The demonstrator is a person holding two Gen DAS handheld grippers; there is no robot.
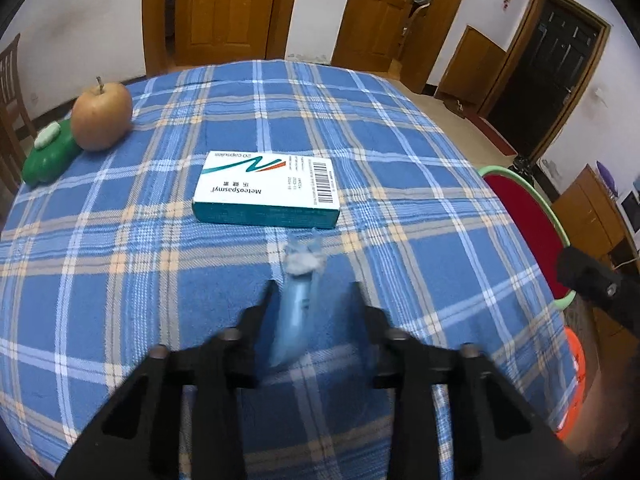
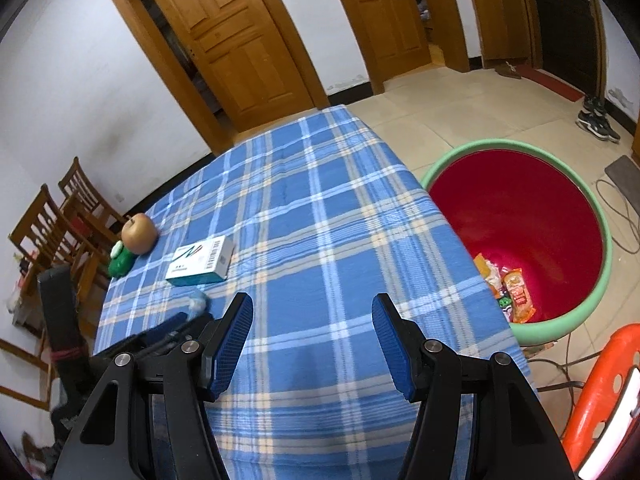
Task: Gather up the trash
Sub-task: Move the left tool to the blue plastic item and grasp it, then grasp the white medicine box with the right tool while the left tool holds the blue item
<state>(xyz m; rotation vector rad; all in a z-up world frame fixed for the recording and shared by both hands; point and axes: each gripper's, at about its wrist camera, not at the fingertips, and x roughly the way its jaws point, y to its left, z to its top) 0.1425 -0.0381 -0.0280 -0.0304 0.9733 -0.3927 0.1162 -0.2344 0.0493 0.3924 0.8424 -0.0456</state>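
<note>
My left gripper (image 1: 314,286) hovers over the checked tablecloth (image 1: 160,272) with a blurred clear plastic wrapper (image 1: 298,300) between its spread fingers; whether they grip it is unclear. The wrapper's crumpled white end (image 1: 302,262) points at a white and teal medicine box (image 1: 267,190). My right gripper (image 2: 312,308) is open and empty above the table's near right part. The left gripper (image 2: 176,324) and the wrapper (image 2: 198,300) show at its left, before the box (image 2: 202,260). A red bin with a green rim (image 2: 516,220) stands on the floor, right of the table, with snack packets (image 2: 516,292) inside.
An apple (image 1: 102,116) and a green toy (image 1: 48,154) sit at the table's far left. Wooden chairs (image 2: 52,236) stand beyond that edge. An orange plastic stool (image 2: 600,392) is at the near right, with cables (image 2: 620,208) on the floor.
</note>
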